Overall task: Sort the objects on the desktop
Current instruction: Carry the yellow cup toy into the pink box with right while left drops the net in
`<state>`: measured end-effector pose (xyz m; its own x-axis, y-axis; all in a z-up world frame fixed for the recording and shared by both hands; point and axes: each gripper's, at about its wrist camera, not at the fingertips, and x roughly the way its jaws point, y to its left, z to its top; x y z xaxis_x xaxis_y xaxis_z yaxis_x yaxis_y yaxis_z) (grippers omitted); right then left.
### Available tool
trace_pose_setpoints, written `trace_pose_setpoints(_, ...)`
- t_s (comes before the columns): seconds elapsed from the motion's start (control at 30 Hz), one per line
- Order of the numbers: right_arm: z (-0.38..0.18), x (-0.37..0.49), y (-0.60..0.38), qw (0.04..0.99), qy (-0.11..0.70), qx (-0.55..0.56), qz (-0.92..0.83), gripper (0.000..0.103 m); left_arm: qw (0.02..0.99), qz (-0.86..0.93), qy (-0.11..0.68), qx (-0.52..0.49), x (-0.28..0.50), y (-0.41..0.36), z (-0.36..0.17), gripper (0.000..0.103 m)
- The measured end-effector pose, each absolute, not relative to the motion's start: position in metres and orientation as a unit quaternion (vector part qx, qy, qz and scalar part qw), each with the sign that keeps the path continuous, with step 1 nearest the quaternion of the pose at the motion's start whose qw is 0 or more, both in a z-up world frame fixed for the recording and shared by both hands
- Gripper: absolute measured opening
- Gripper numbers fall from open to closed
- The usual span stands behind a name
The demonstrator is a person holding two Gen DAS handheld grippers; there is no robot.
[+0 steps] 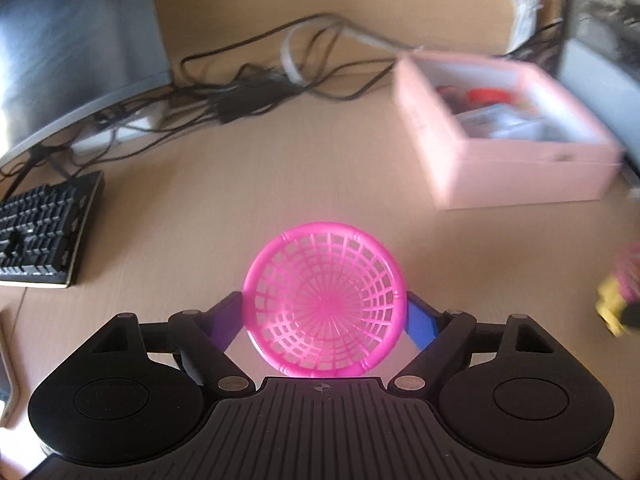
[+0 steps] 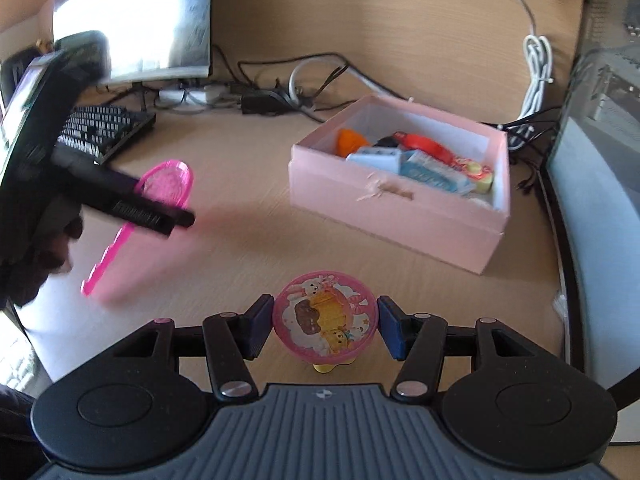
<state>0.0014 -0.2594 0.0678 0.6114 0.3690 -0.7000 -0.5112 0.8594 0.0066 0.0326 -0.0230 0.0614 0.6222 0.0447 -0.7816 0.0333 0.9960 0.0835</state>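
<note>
Desk (image 2: 248, 208): left tongs (image 1: 325, 312) clamp pink strainer (image 1: 324, 300); right tongs (image 2: 325, 326) spread around sticker toy (image 2: 325, 322).

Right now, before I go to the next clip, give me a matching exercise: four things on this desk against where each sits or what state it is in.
Things:
1 basket
2 round toy
3 box
4 keyboard

Places or states:
A between the right fingers
B black, by the monitor
C gripped by the left fingers
D open, with small items inside

Pairs: 1-C, 2-A, 3-D, 4-B
</note>
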Motion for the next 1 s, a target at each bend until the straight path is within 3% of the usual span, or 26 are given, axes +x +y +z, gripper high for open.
trace_pose_setpoints(0.17, 0.131, 0.004, -0.294, 0.919, 0.304, -0.047, 0.245, 0.056, 0.928, -0.076, 0.365, 0.020, 0.021, -0.046, 0.133, 0.087)
trace_pose_setpoints(0.37, 0.174, -0.001, -0.314, 0.948, 0.232, -0.019, 0.217, 0.056, 0.943, -0.145, 0.298, 0.044, 0.082, -0.080, 0.193, 0.088)
trace_pose_setpoints(0.53, 0.167, 0.003, -0.307, 0.950, 0.240, -0.017, 0.201, 0.056, 0.927, -0.186, 0.319, 0.062, 0.166, -0.109, 0.185, 0.089)
trace_pose_setpoints(0.57, 0.165, 0.004, -0.306, 0.949, 0.245, -0.016, 0.200, 0.056, 0.921, -0.198, 0.327, 0.072, 0.182, -0.115, 0.180, 0.098)
trace_pose_setpoints(0.67, 0.161, 0.004, -0.306, 0.948, 0.257, -0.024, 0.189, 0.056, 0.915, -0.168, 0.359, 0.071, 0.209, -0.123, 0.159, 0.097)
trace_pose_setpoints(0.8, 0.152, 0.005, -0.313, 0.945, 0.272, -0.018, 0.181, 0.056, 0.912, -0.153, 0.380, 0.039, 0.195, -0.102, 0.137, 0.098)
trace_pose_setpoints(1.0, 0.149, 0.036, -0.307, 0.941, 0.282, 0.000, 0.188, 0.056, 0.916, -0.107, 0.378, 0.079, 0.132, -0.067, 0.108, 0.099)
